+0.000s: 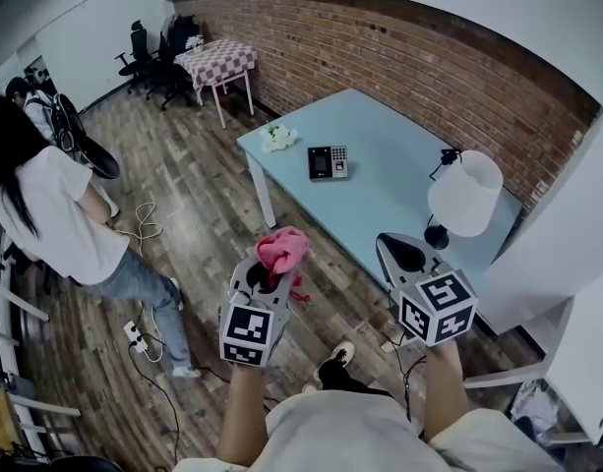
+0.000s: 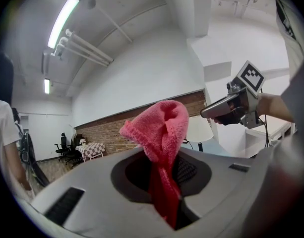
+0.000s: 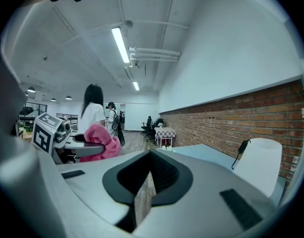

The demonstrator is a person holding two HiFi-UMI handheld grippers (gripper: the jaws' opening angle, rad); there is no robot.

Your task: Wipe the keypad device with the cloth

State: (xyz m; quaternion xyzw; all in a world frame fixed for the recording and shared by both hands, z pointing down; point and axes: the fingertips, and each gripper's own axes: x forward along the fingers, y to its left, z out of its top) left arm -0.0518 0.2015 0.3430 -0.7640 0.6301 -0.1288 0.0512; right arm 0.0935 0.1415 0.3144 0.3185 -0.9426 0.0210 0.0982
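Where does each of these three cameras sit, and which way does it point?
Head view: on the person's head, looking steeply down at both forearms, left gripper, right gripper and blue table.
Left gripper view: rides the left gripper, looks along its jaws, shut on the pink cloth, toward the brick wall.
Right gripper view: rides the right gripper, looks along its jaws down the room.
Shared: both gripper views show the white lamp.

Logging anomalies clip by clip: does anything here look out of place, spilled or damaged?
Nothing damaged or spilled. The keypad device lies flat on the blue table, and the pink cloth is clamped in the left gripper. Only loose cables and a power strip trail across the floor.
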